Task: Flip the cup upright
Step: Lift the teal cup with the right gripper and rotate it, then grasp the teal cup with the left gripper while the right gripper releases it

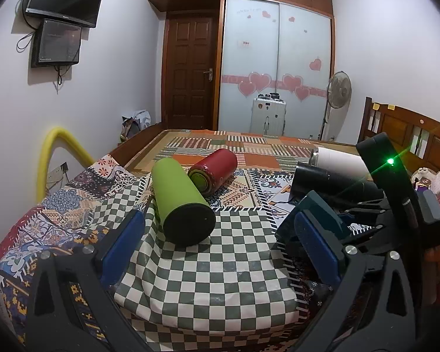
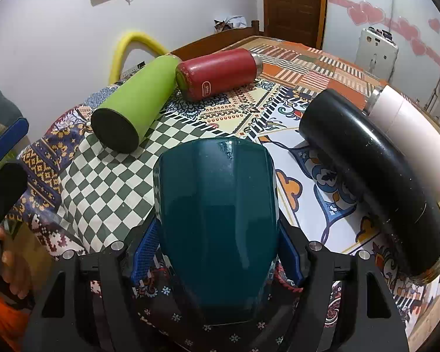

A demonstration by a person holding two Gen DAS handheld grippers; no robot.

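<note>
A: Nearest in the right wrist view, what does the right gripper (image 2: 217, 252) have?

B: It is clamped on the teal cup (image 2: 217, 211), with the blue pads (image 2: 145, 252) pressed against both of its sides. The cup fills the middle of that view, just over the patterned cloth (image 2: 108, 176); whether it stands upright or upside down cannot be told.

A: And the left gripper (image 1: 220, 237)?

B: Its jaws stand wide apart over the checked part of the cloth (image 1: 220, 264), with nothing between them. Seen from the left wrist, the teal cup (image 1: 316, 220) sits at the right, just behind the left gripper's right pad (image 1: 316, 246).

A: What lies beyond?

B: A green bottle (image 1: 180, 202) lies on its side ahead of the left gripper, its black base toward the camera. Just behind it lies a red bottle (image 1: 215, 171), also on its side, touching the green bottle or very nearly so. To the right, a black bottle (image 2: 375, 182) lies flat, with a white bottle (image 2: 410, 138) right behind it.

A: And farthest off?

B: The bed runs on to a suitcase (image 1: 268, 116) and a fan (image 1: 338, 89) by the wardrobe (image 1: 275, 47), with a door (image 1: 189, 73) to its left.
</note>
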